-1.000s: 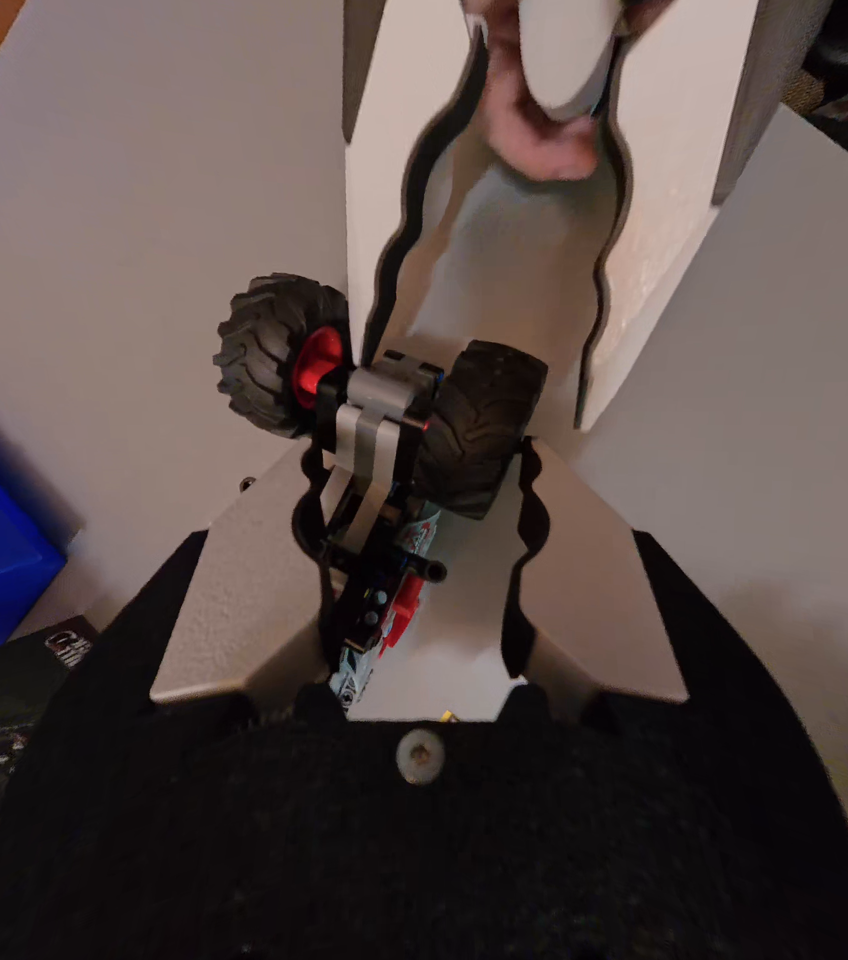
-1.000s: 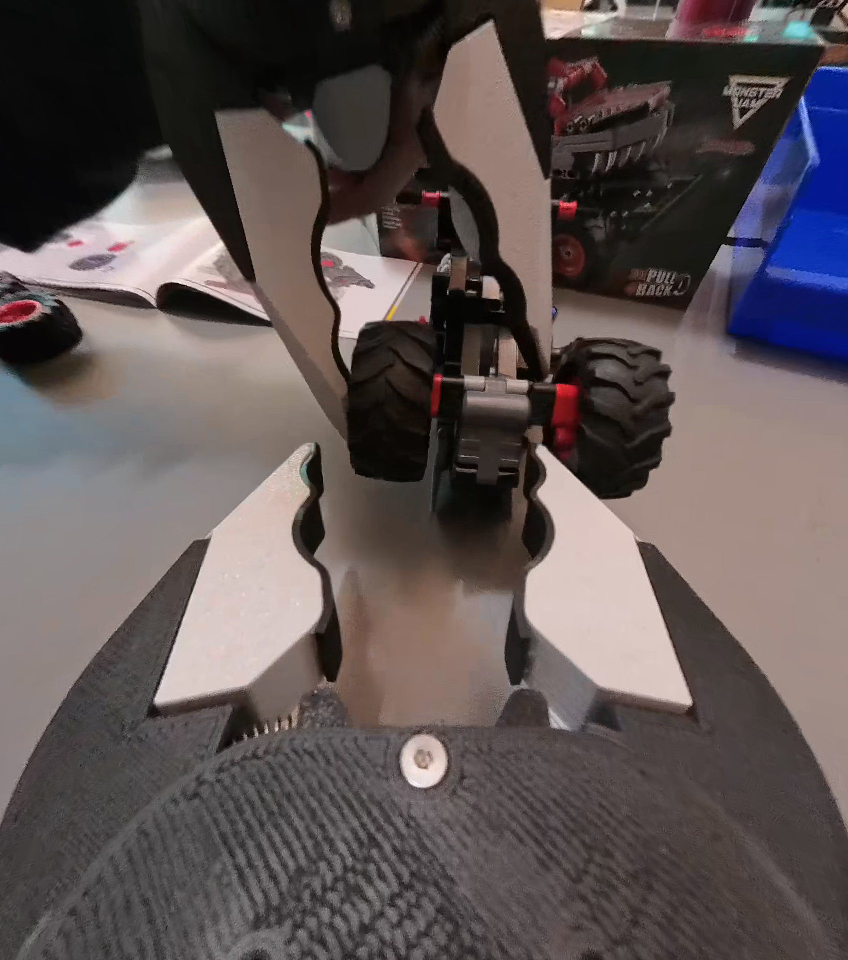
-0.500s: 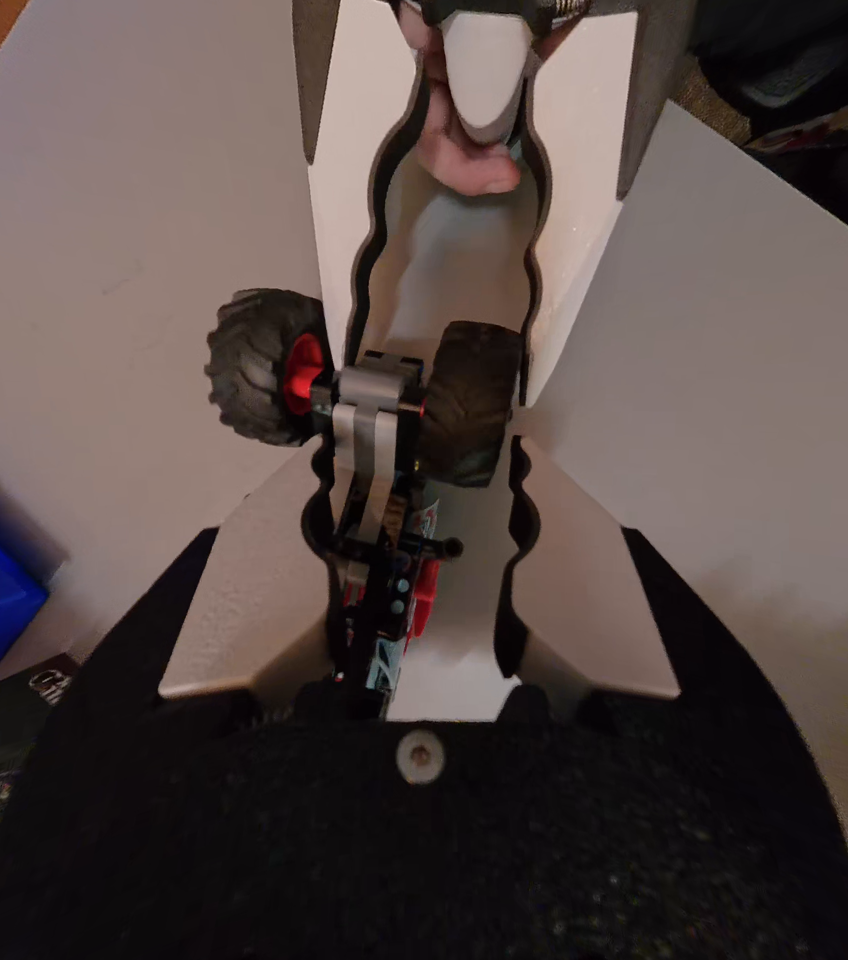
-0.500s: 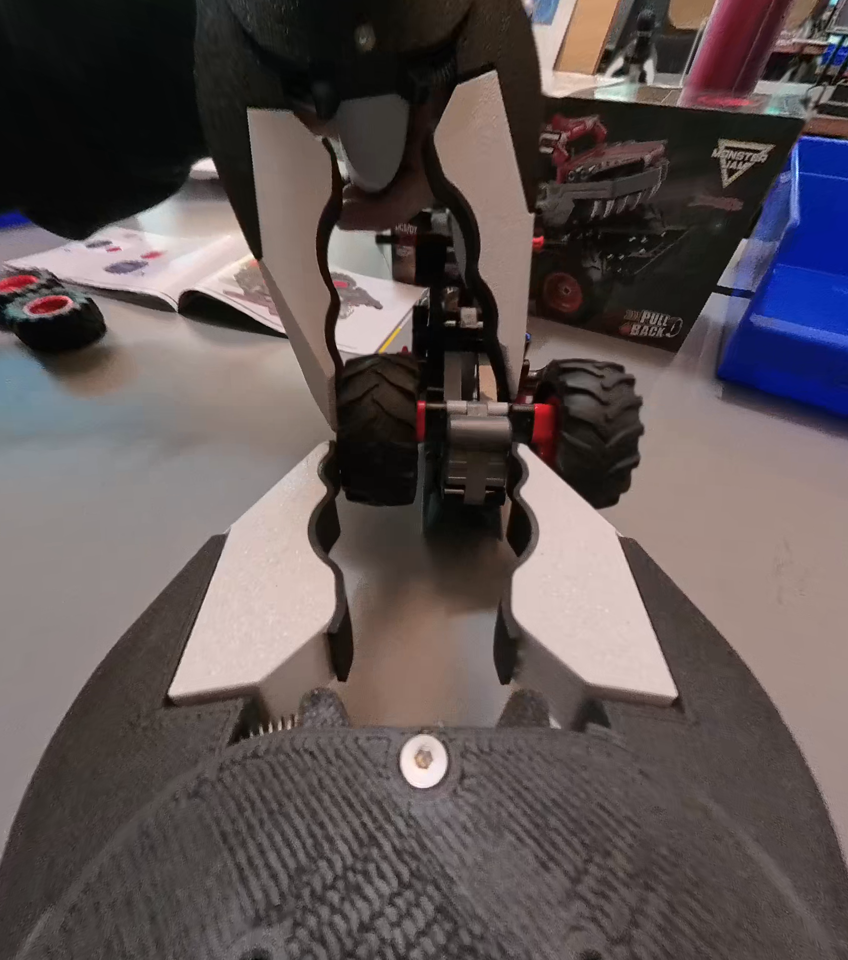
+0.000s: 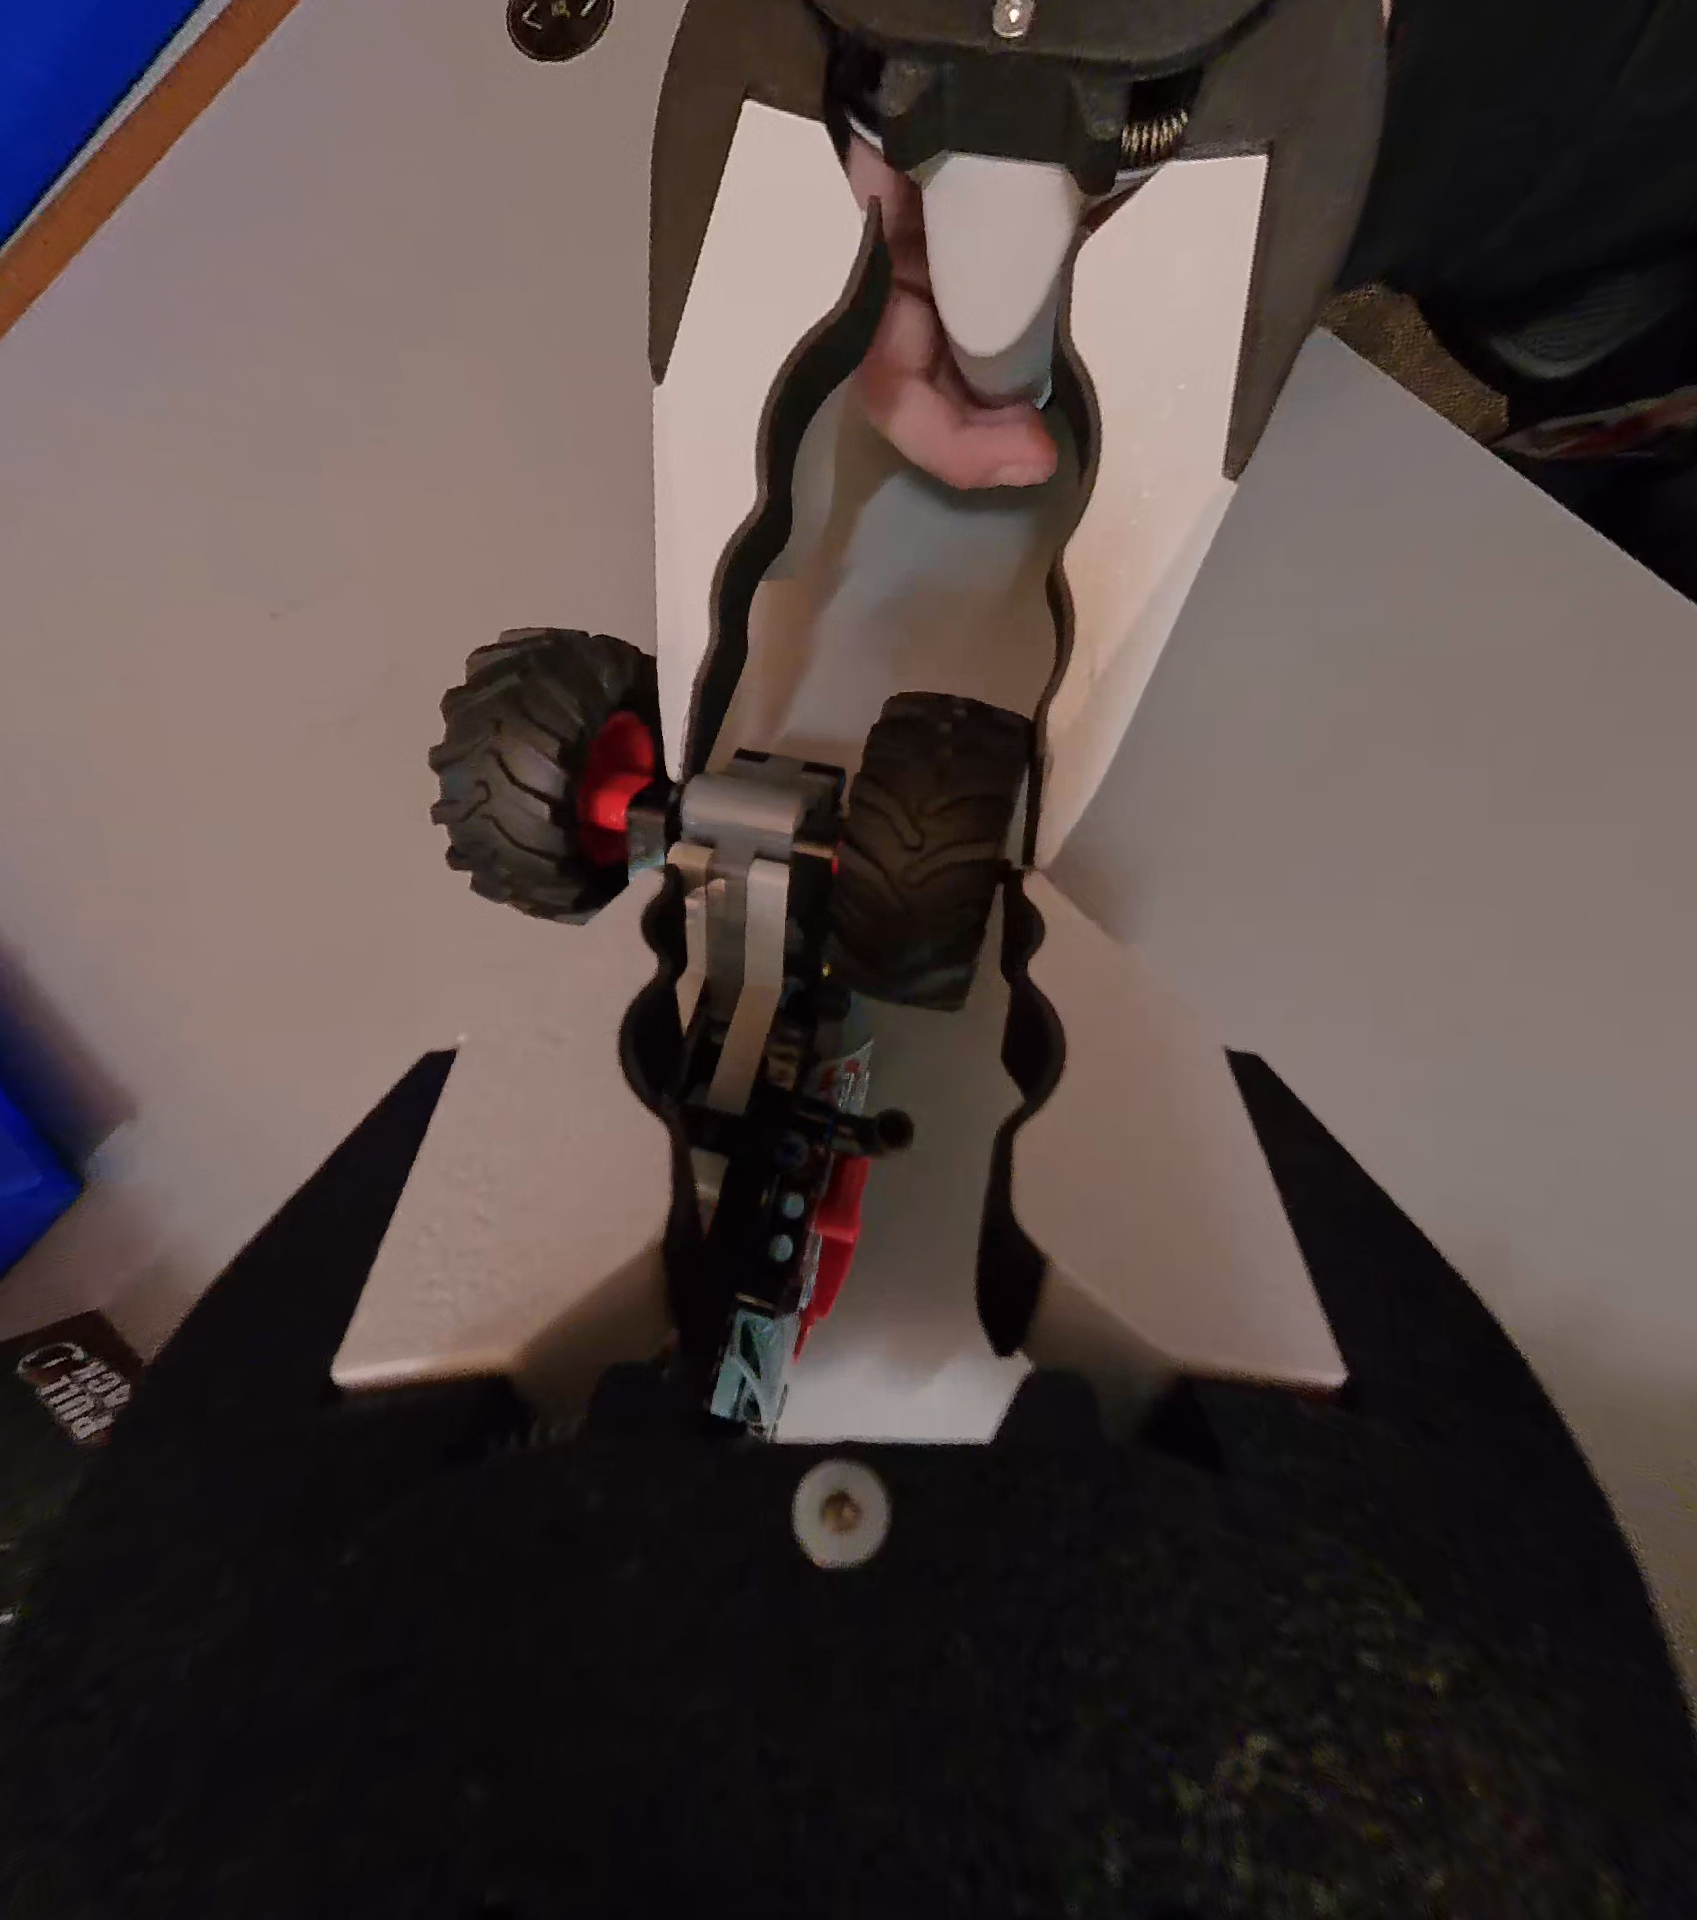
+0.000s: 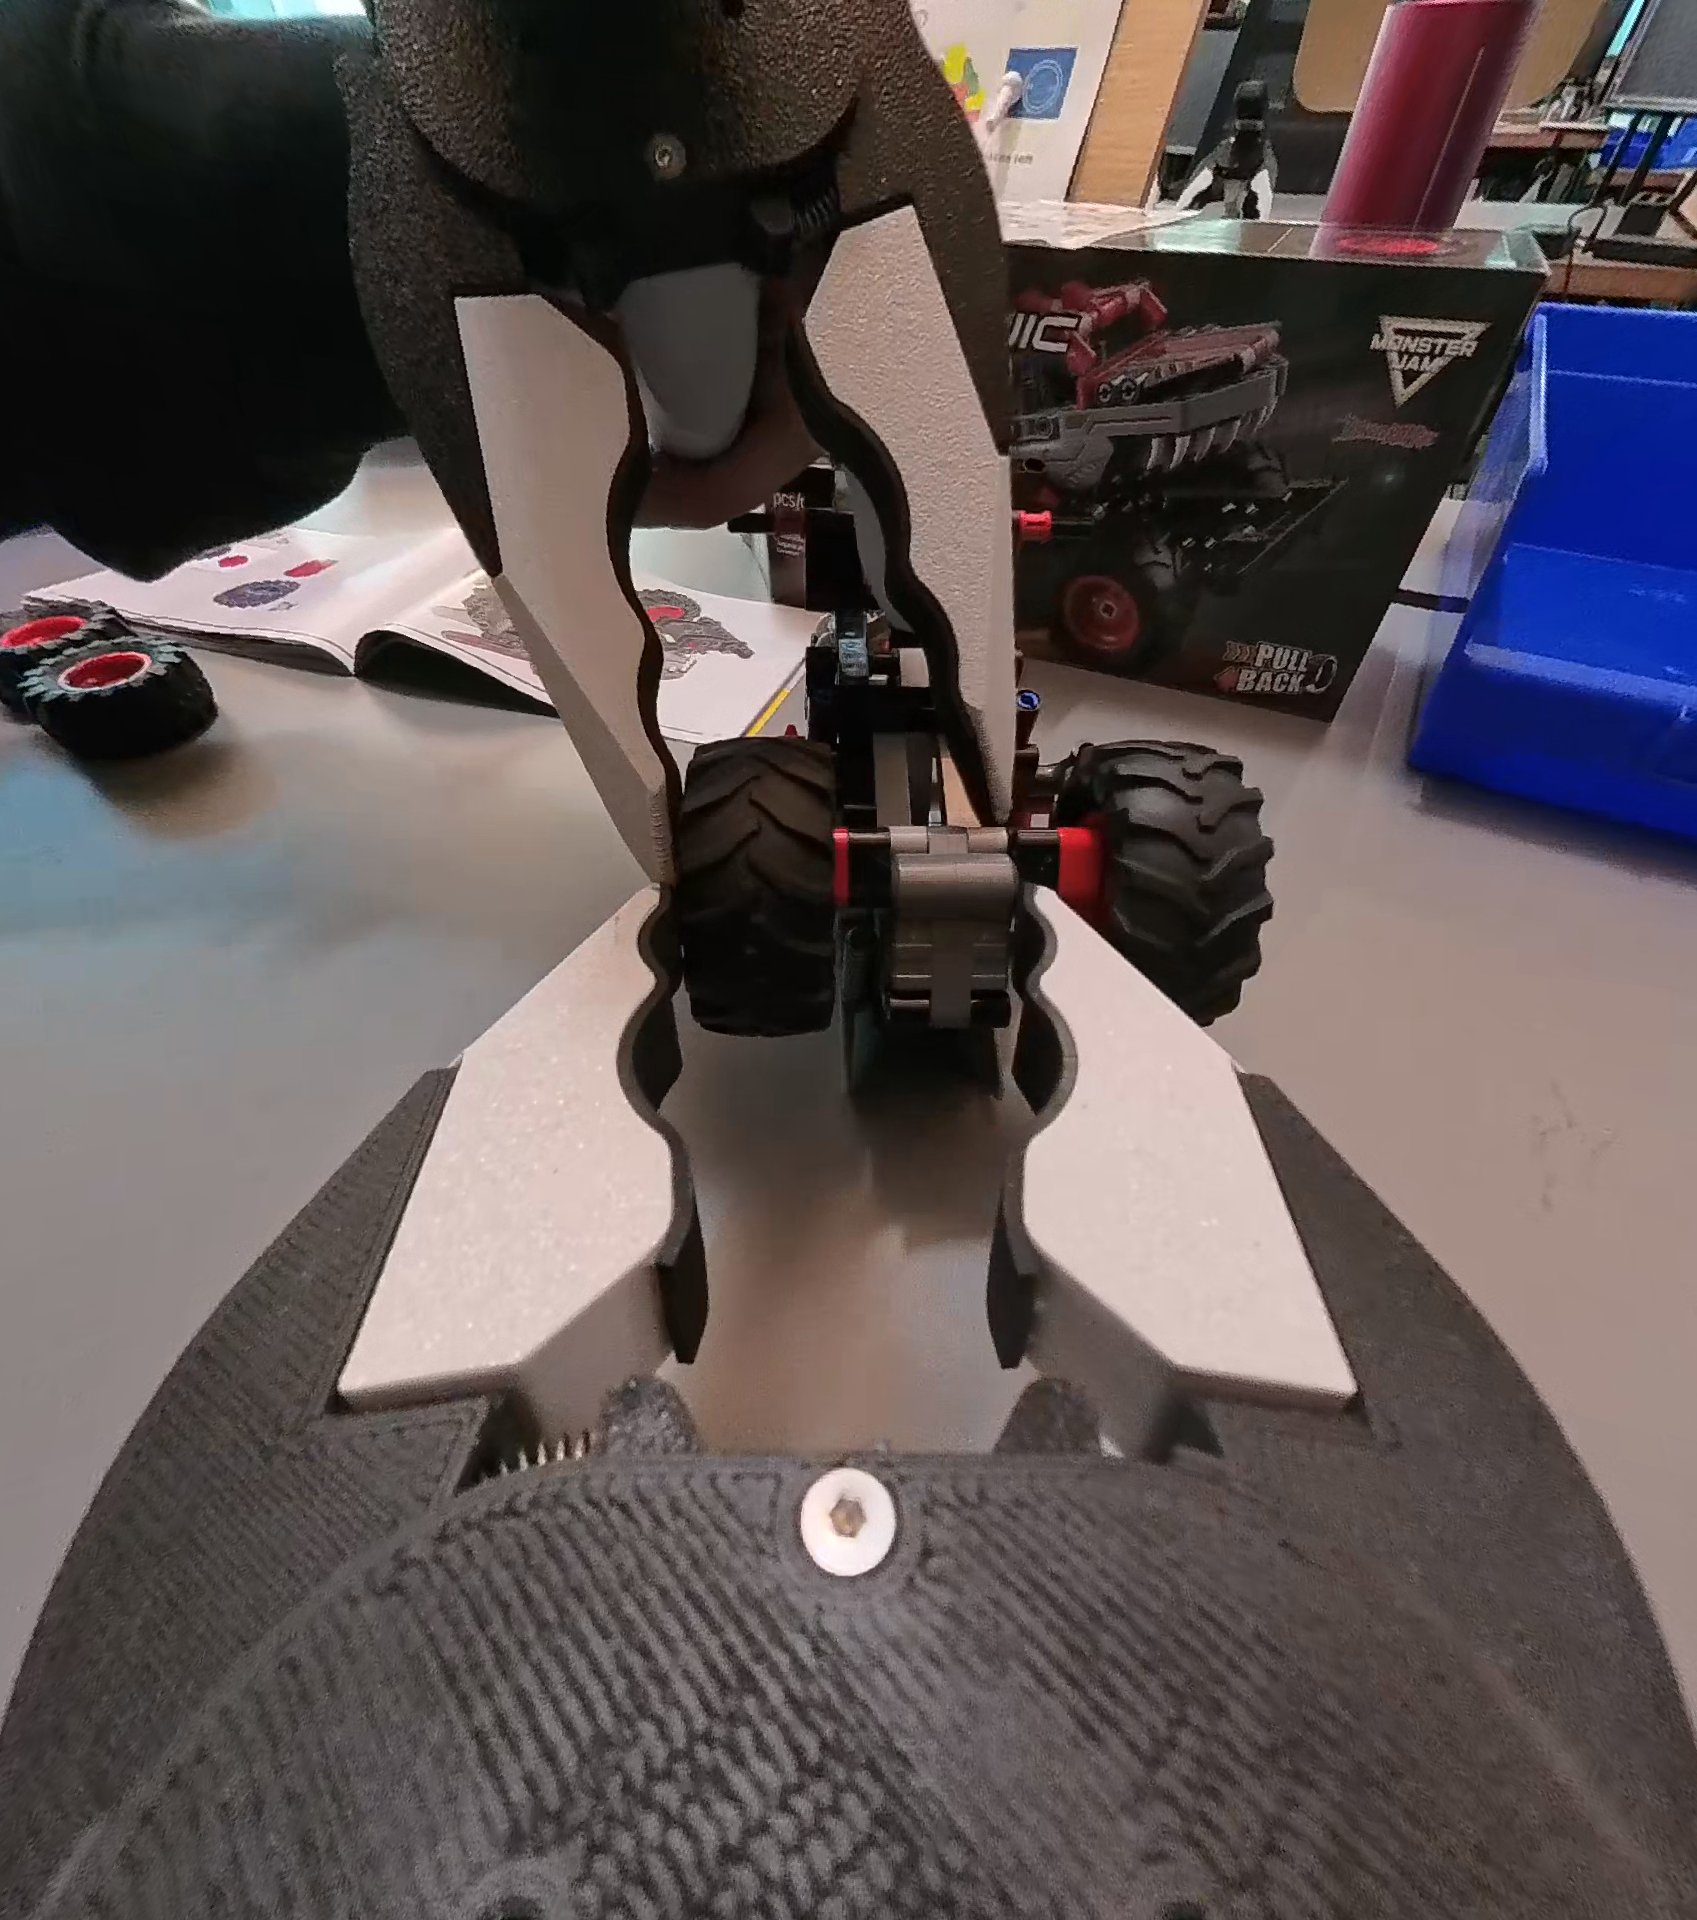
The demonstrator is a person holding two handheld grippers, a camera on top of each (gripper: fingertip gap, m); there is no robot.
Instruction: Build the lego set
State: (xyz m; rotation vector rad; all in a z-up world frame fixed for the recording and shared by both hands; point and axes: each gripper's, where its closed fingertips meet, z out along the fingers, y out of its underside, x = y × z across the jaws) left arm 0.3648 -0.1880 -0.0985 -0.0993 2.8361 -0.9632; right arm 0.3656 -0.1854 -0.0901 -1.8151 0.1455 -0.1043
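The truck chassis is held upright on the grey desk between the spread fingers of the left gripper. The right gripper, fingers spread, brackets one mounted wheel and the axle block.

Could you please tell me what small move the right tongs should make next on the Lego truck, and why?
Probably ease the right tongs shut. They stand open and straddle one tyre and the grey axle block. The other tyre sits outside them with its red hub standing off the block, so a grip here might steady the axle for seating it.
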